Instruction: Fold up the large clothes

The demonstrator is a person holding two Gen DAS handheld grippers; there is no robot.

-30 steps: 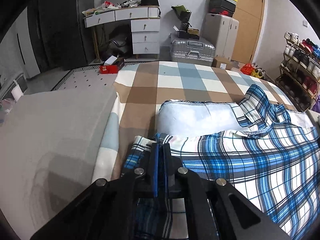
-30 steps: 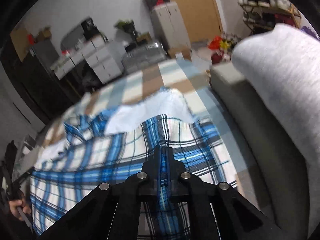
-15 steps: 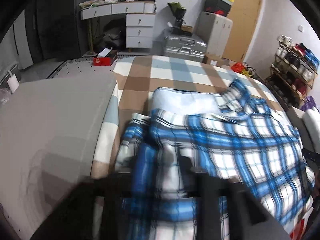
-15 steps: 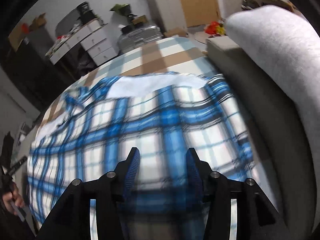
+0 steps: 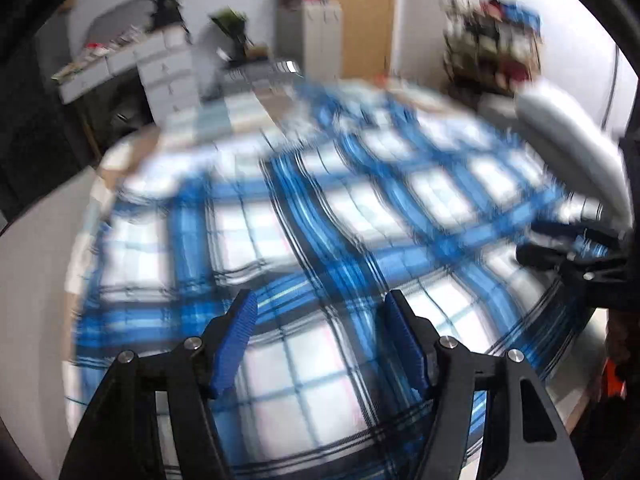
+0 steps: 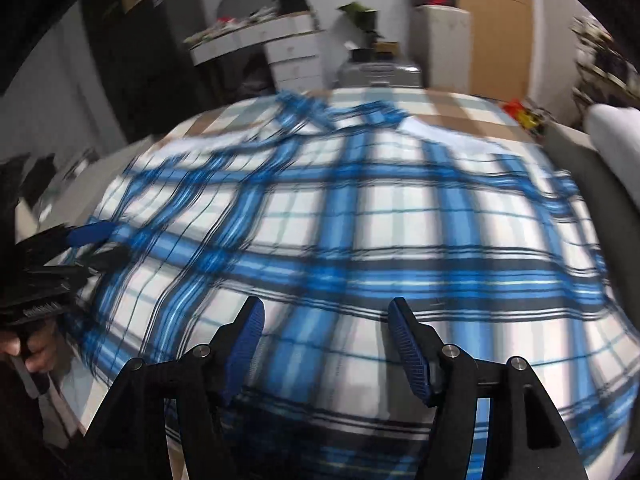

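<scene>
The blue plaid shirt (image 6: 360, 220) lies spread across the checked bed (image 6: 460, 108), filling it almost edge to edge. Grey cushions (image 5: 576, 148) border the sides; white drawers (image 6: 296, 56) stand beyond. The left claw (image 5: 318, 312) and right claw (image 6: 326, 320) hover tilted downward, jaws opening, pinching nothing.

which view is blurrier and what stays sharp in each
Left wrist view: heavier motion smear across the plaid shirt and the room behind; only the left gripper stays crisp. Right wrist view: shirt streaked mostly at its left, right gripper sharp; fisheye bulges both.
</scene>
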